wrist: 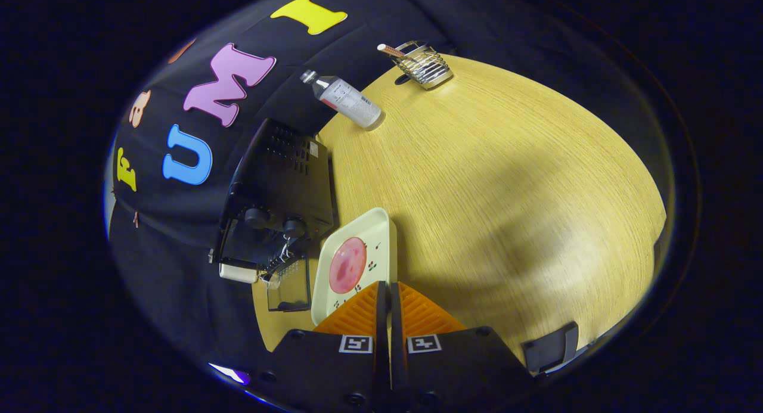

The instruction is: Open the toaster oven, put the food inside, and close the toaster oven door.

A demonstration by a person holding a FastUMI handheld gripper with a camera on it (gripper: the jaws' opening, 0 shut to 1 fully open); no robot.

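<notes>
The black toaster oven stands on the table against the booth wall. Its glass door is folded down open, with the pale handle at the outer end and a wire rack showing at the mouth. A cream tray lies on the table right beside the open door and carries a round pink slice of food. My gripper has its fingers drawn together on the tray's near corner rim, just short of the food.
The wooden table stretches wide beyond and to the right of the tray. A clear bottle and a wire holder stand at the far edge by the wall. A dark bracket sits at the near edge.
</notes>
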